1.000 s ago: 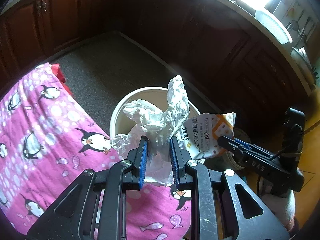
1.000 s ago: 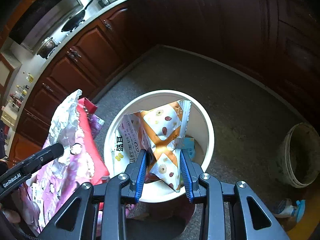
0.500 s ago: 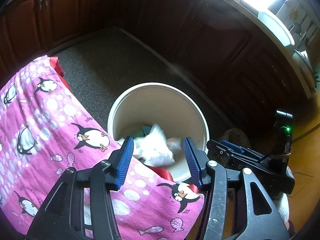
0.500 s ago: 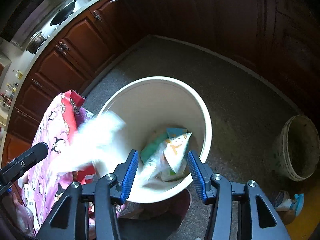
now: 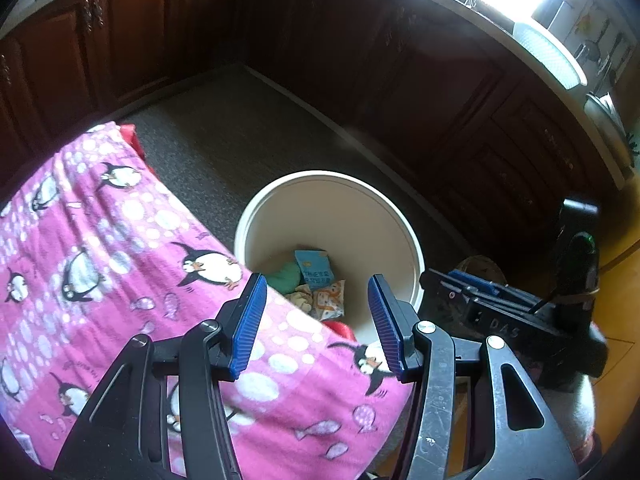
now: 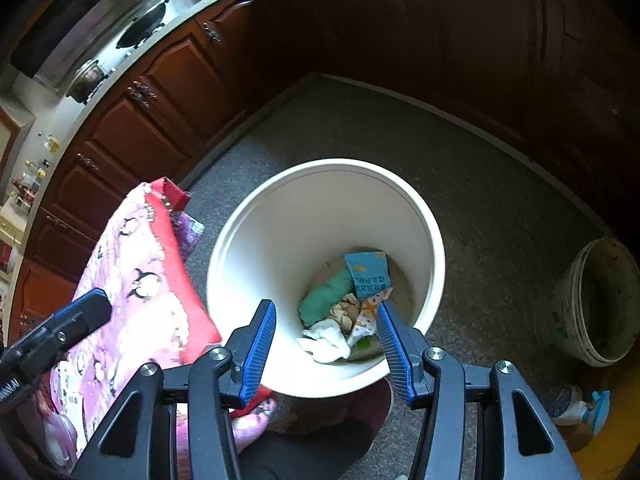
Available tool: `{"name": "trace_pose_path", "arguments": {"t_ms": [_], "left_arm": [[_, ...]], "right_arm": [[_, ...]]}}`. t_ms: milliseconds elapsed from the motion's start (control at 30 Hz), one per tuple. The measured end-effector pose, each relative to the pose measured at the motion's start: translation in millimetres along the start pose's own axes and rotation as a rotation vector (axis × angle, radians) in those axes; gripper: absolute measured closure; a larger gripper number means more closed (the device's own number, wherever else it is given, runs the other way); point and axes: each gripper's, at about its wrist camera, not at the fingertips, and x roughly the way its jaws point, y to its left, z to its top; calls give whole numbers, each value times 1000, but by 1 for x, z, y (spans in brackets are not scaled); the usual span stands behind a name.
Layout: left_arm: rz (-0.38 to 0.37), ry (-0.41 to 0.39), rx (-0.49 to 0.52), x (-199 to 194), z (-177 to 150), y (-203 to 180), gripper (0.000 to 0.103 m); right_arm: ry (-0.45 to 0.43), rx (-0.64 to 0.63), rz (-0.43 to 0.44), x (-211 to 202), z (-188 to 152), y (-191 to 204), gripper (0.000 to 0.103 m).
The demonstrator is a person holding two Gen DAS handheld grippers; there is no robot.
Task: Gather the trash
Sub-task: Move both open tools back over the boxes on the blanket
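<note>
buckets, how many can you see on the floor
2. The white bucket stands on the floor beside the penguin cloth, with trash in its bottom. A dirtier, older bucket sits apart from it at the far right of the right wrist view. Others may be out of view.

Home kitchen: dark wooden cabinets [image 6: 168,92], stovetop wok [image 6: 142,28], countertop pot [image 6: 86,76].

Trash [image 6: 344,312] inside bucket [image 6: 256,240], blanket [image 5: 100,248] left

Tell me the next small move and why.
Probably swing both away from the white bin to seek more trash: the left hand-held gripper and right hand-held gripper are open and empty, with the snack wrapper and crumpled tissue inside.
</note>
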Motion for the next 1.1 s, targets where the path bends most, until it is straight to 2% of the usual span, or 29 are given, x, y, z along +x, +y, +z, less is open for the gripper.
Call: {"name": "trace_pose_path", "arguments": {"t_ms": [100,500,1100], "left_arm": [[18,-14,1,-13,-6,3,52],[86,-47,-69,-64,-40,43,52],[228,-105,-177,-131,-94,110,52]], "right_arm": [[-13,-34,12,-7,0,14,46],[-30,-163,88,-20,-6,82,42],[64,-362,210,4,-50,197,42]]}}
